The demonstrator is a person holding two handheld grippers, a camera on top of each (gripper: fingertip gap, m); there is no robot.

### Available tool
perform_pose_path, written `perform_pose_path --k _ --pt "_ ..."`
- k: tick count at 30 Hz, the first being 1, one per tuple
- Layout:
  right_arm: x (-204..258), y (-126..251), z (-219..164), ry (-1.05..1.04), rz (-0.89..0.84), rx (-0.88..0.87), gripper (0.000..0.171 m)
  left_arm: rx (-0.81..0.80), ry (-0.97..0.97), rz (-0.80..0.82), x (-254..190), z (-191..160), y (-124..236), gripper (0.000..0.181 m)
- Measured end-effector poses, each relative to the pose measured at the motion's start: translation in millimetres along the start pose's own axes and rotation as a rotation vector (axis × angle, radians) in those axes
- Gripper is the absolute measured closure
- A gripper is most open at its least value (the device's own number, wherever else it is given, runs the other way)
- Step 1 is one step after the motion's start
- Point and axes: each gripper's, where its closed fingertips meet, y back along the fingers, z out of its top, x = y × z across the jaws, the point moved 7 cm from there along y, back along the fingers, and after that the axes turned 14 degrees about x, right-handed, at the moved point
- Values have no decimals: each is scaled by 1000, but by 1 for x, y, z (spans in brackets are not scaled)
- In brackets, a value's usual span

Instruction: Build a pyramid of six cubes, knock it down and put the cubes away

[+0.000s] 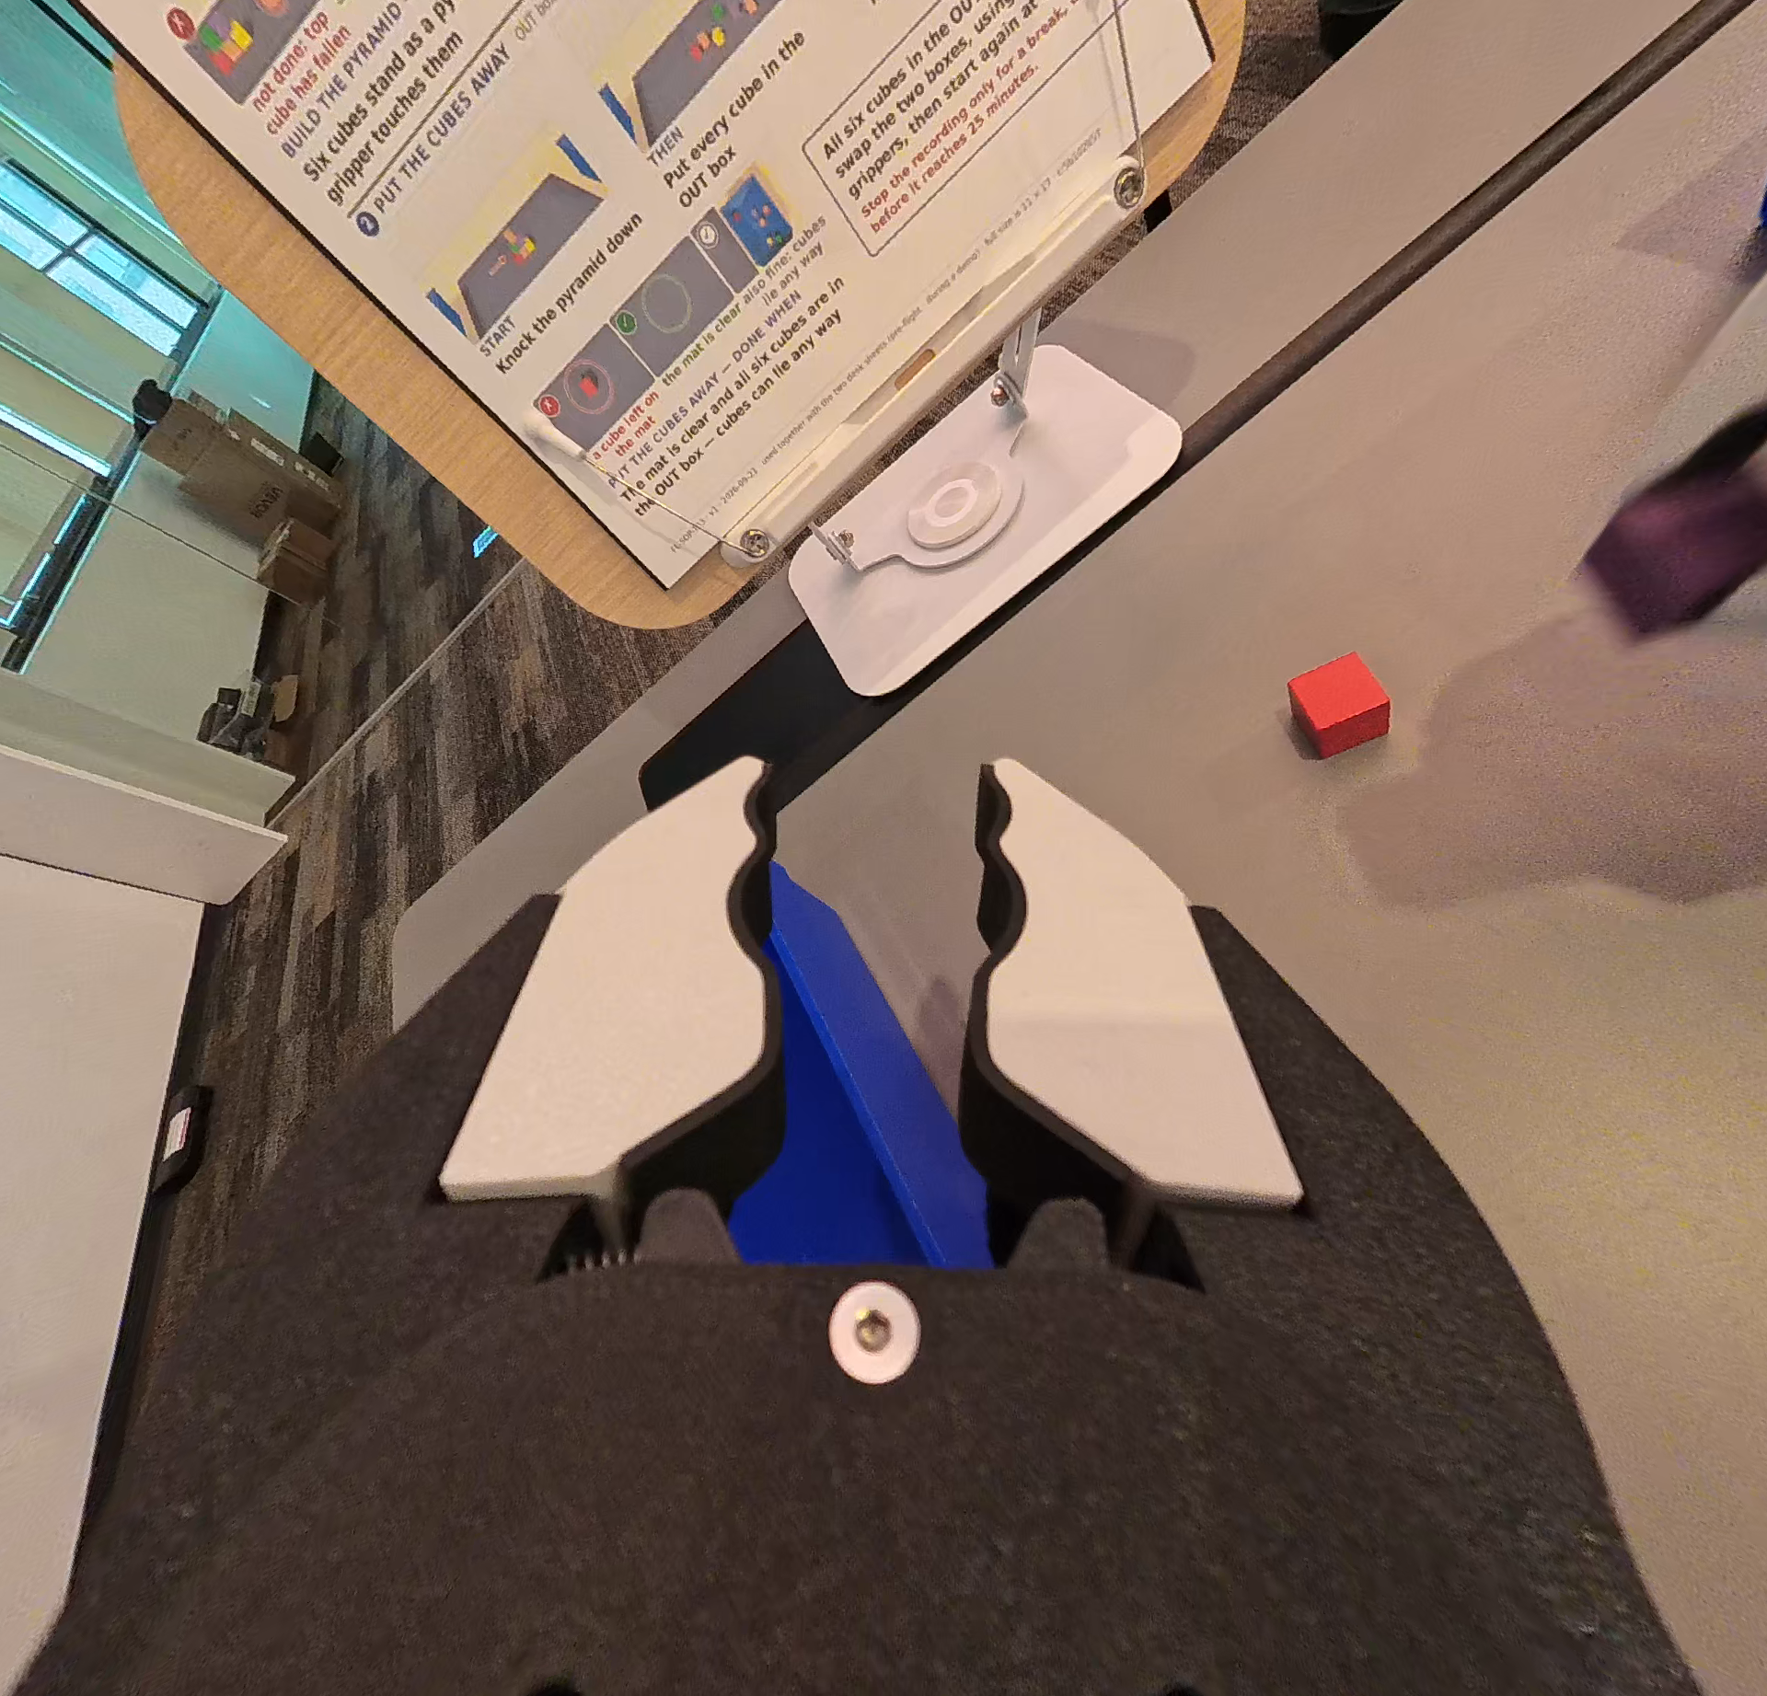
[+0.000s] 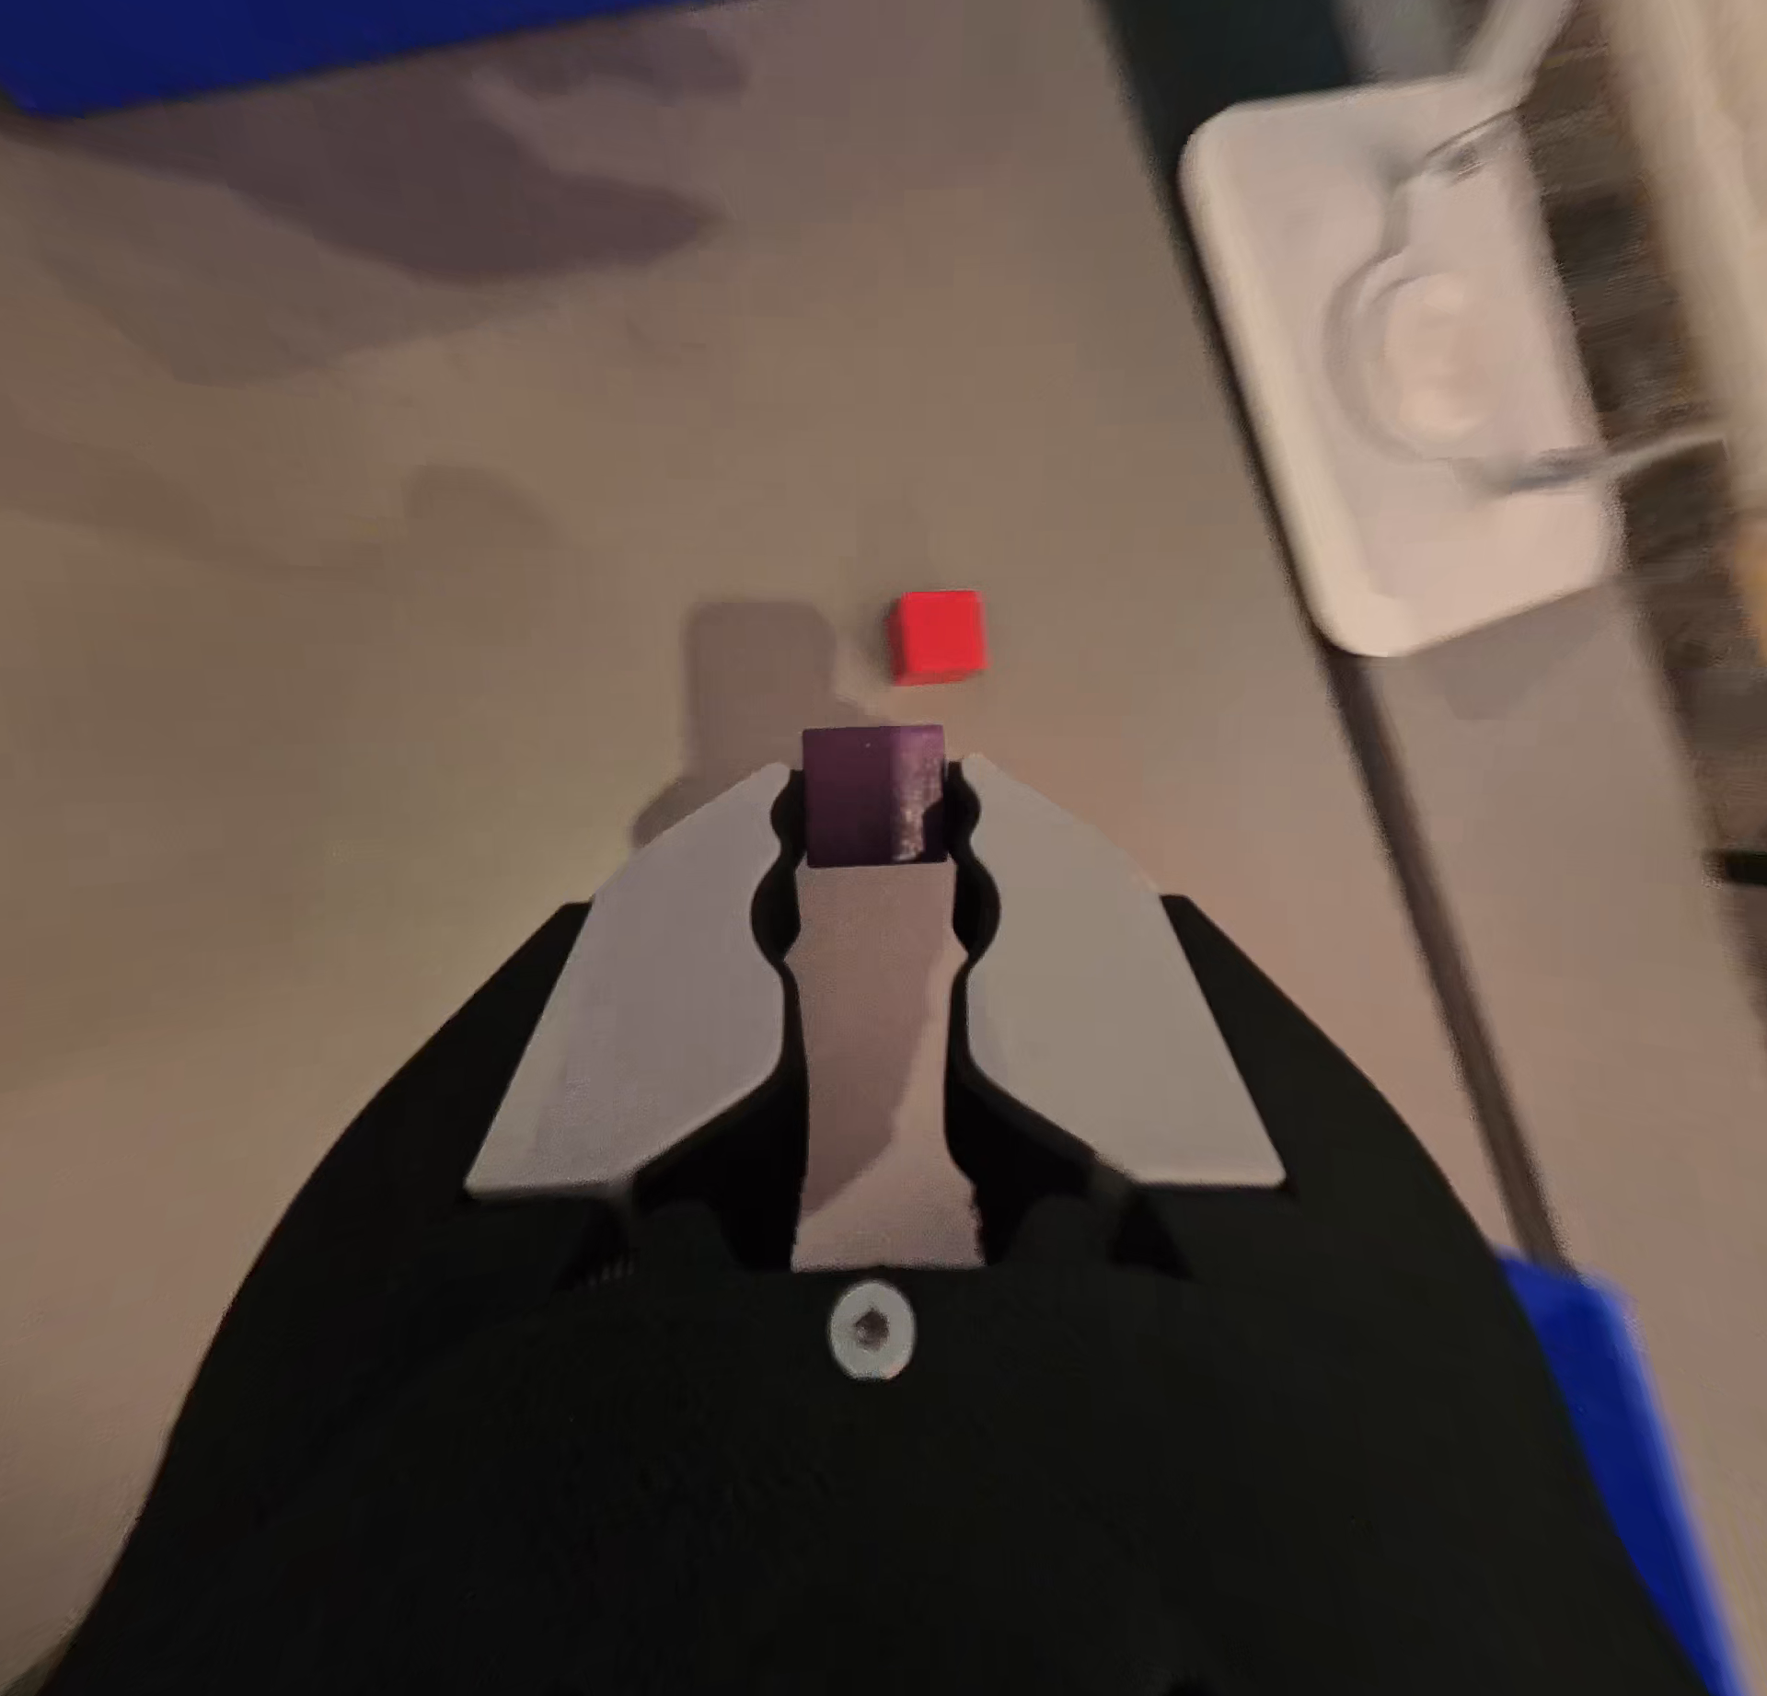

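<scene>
Blue box wall (image 1: 841, 1076) shows between the spread, empty fingers of the left gripper (image 1: 872, 780). Ahead and to its right on the grey bench (image 1: 1243, 981) sits a red cube (image 1: 1339, 702). The right gripper (image 2: 872, 770) pinches a purple cube (image 2: 872, 794) at its fingertips, raised off the bench. Both cubes look small, light, rigid and smooth-faced; gripping two opposite flat faces, centred, should stop them twisting.
</scene>
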Motion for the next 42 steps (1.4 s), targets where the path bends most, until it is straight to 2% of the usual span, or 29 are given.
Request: perform_pose_path --k 2,4,6,8,11,14,19,21,23,25,27,30,31,33,35,37,40,42 --pt "-14 59 -20 -72 -99 -44 142 2 -1 -2 0 0 1 141" --pt "-36 107 -66 -216 -257 -37 142 -7 4 -4 0 1 3 141" --pt "-54 124 -123 -390 -271 8 142 -21 6 -12 0 2 5 142" --pt "-64 104 -176 -480 -127 117 142 -25 4 -12 0 2 5 142" --pt "-67 45 -231 -369 12 291 141 -32 7 -13 -2 3 6 143" --pt "-68 12 -248 -358 101 330 141 -29 -1 -11 -4 3 6 143" --pt "-72 -4 -258 -381 85 329 140 -11 -18 -12 -7 2 4 143" --pt "-72 -8 -262 -422 131 350 139 -10 -20 -11 -8 2 3 142" --pt "-76 -5 -258 -440 129 299 127 -8 -20 -10 -7 2 3 142" --pt "-82 14 -250 -439 46 267 128 -8 -19 -10 -6 2 3 142" --pt "-88 47 -233 -419 -110 217 128 -9 -11 -10 -4 1 4 142" --pt "-87 102 -178 -398 -361 60 128 -9 -4 -7 -2 1 4 142" --pt "-82 113 -152 -379 -388 -41 127 -8 -2 -5 -1 1 3 142" --pt "-62 115 -97 -309 -319 -257 123 -3 3 -3 1 0 2 142" --pt "-41 91 -48 -242 -181 -391 120 6 5 -3 2 -2 1 142" --pt "-30 47 -12 -279 -78 -446 118 10 9 -1 4 -3 1 142" --pt "-24 -30 9 -304 -15 -399 119 18 22 -4 8 -5 -1 142" --pt "-17 -61 15 -288 53 -368 122 24 24 -2 9 -6 -2 141"
